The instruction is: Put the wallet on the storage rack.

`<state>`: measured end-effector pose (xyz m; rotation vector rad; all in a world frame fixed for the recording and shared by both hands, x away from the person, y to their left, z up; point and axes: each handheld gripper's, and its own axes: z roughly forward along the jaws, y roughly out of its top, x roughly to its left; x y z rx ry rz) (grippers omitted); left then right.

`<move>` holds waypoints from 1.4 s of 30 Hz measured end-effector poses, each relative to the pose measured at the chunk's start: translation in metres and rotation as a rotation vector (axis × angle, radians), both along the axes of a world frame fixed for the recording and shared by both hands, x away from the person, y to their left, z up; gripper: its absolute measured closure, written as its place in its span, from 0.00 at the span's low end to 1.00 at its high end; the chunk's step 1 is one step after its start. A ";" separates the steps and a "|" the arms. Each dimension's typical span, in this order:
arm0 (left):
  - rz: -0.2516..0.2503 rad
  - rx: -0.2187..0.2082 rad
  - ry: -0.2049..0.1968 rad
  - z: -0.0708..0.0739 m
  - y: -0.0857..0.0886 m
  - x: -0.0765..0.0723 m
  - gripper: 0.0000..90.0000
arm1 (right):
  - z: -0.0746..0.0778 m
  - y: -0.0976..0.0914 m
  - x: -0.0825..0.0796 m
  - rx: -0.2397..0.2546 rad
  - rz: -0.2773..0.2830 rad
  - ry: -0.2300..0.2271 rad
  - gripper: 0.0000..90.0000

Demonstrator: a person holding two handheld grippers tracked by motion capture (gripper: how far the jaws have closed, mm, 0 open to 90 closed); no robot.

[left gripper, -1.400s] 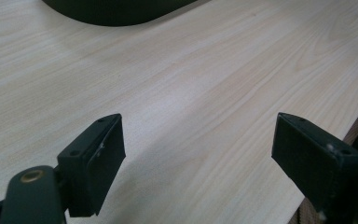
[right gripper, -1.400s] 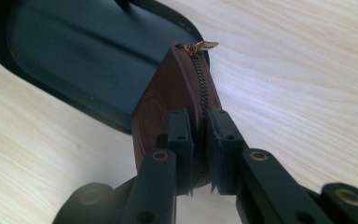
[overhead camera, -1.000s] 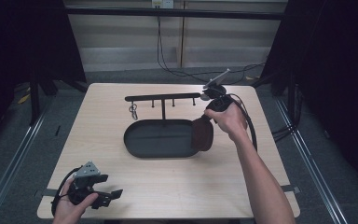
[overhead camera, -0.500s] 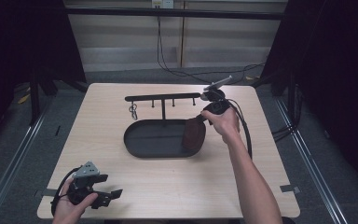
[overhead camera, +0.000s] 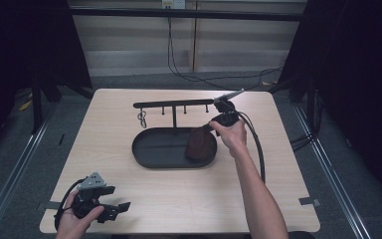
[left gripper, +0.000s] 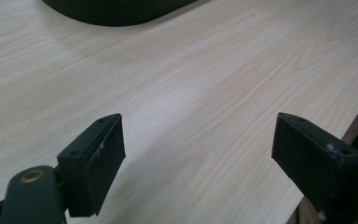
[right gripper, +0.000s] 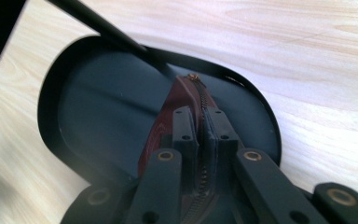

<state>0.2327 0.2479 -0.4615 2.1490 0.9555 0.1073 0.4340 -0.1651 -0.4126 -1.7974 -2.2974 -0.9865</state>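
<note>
A: Where is the pouch, and what holds it?

B: A dark red zipped pouch (overhead camera: 199, 144) hangs at the right end of a black oval tray (overhead camera: 151, 152), its lower part inside the rim. The right claw (right gripper: 200, 126) pinches it along the zipper edge, jaws clamped tight on the fabric. Held by that edge it hangs straight, likely so it can be laid down in the tray.

A: And the other hand?

B: The left claw (left gripper: 198, 149) rests low at the near left corner, jaws spread wide with nothing between them, well apart from the tray.

A: What surrounds them?

B: A pale wood-grain tabletop (overhead camera: 179, 199). Behind the tray stands a black rack with pegs (overhead camera: 174, 105); a key ring (overhead camera: 142, 118) dangles there. Dark curtains and grey floor beyond.
</note>
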 end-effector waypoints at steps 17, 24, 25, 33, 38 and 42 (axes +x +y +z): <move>0.003 0.000 -0.002 0.000 0.000 0.000 0.19 | -0.032 0.000 0.000 0.040 -0.011 -0.012 0.91; 0.004 -0.002 0.002 -0.001 -0.001 0.000 0.19 | -0.040 -0.001 -0.001 0.032 -0.011 -0.023 0.89; 0.002 0.000 0.002 -0.001 0.000 0.000 0.19 | -0.041 -0.001 -0.001 0.031 -0.011 -0.026 0.89; 0.003 -0.002 0.001 -0.001 0.000 0.001 0.19 | -0.046 0.001 -0.004 0.037 0.006 -0.030 0.88; 0.001 -0.002 0.002 -0.001 0.000 0.001 0.19 | -0.042 -0.004 -0.005 0.048 0.000 -0.069 0.81; 0.001 -0.005 0.003 -0.001 0.000 0.001 0.19 | -0.040 -0.005 -0.008 0.050 0.003 -0.077 0.73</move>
